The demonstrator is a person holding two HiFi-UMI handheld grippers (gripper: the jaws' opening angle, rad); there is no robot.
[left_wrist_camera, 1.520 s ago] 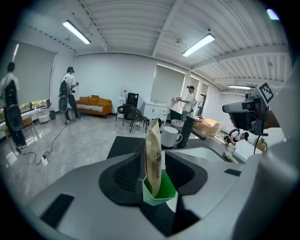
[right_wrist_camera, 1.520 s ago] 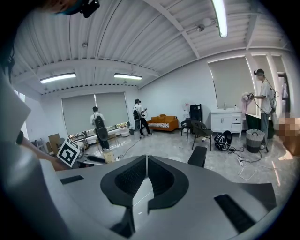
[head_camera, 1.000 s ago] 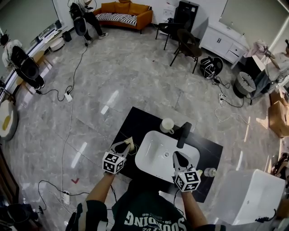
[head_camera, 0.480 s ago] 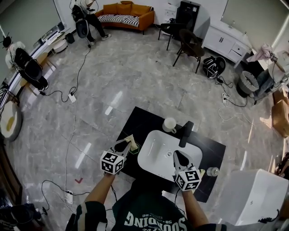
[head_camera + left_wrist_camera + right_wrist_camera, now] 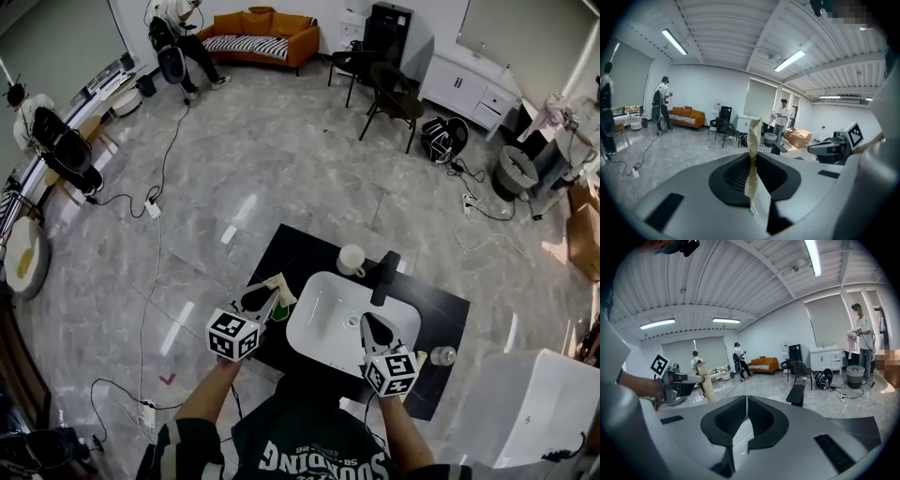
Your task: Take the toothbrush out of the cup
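My left gripper (image 5: pixel 266 299) is shut on a beige wrapped toothbrush (image 5: pixel 279 284) and holds it in the air over the left part of the black counter (image 5: pixel 292 251). In the left gripper view the toothbrush (image 5: pixel 752 157) stands upright between the jaws of the left gripper (image 5: pixel 753 180), with a green bit at its lower end. A white cup (image 5: pixel 350 260) stands at the back of the counter, apart from both grippers. My right gripper (image 5: pixel 367 323) hovers shut and empty over the front right of the white sink (image 5: pixel 323 323). Its closed jaws show in the right gripper view (image 5: pixel 746 416).
A black faucet (image 5: pixel 383 277) rises behind the sink. A small clear bottle (image 5: pixel 441 356) lies on the counter's right end, next to a white cabinet (image 5: pixel 525 412). Cables, chairs and several people are spread over the grey floor beyond.
The left gripper has risen with the toothbrush still in its jaws. The right gripper has stayed where it was.
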